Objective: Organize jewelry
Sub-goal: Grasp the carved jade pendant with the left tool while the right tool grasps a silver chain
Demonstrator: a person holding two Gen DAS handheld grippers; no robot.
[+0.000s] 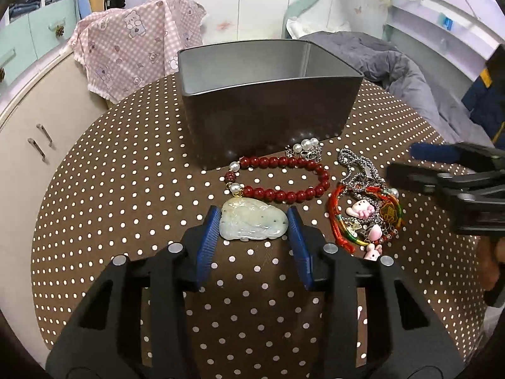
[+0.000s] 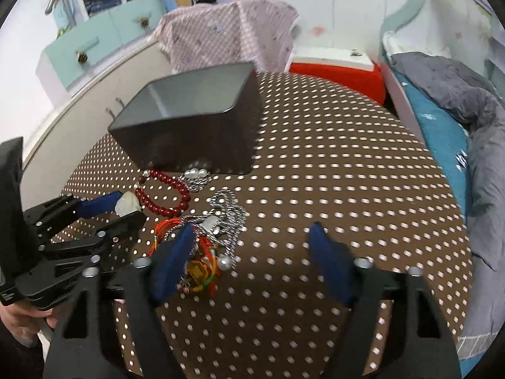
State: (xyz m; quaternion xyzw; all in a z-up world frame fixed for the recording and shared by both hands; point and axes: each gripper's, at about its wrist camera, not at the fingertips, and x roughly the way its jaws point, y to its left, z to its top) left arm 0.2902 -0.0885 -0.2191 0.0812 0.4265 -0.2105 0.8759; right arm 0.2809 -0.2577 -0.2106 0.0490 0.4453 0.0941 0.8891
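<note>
A pale jade pendant (image 1: 252, 224) lies on the brown dotted tablecloth (image 1: 110, 189), joined to a red bead bracelet (image 1: 284, 161) with pearls. My left gripper (image 1: 252, 221) has its blue pads against both sides of the pendant; the right wrist view shows the same grip (image 2: 129, 207). To the right sits a tangle of coloured cord bracelets with pink charms (image 1: 363, 218) and a silver chain (image 1: 356, 170). My right gripper (image 2: 252, 230) stands open over the cloth, its left pad (image 2: 176, 252) at the tangle (image 2: 202, 268). An open grey tin (image 1: 268, 117) stands just behind the jewelry.
A pink checked cloth (image 1: 139, 44) hangs behind the table over a pale cabinet (image 1: 41, 145). A bed with a grey duvet (image 1: 394, 63) runs along the right side. A red box (image 2: 337, 75) sits past the table's far edge.
</note>
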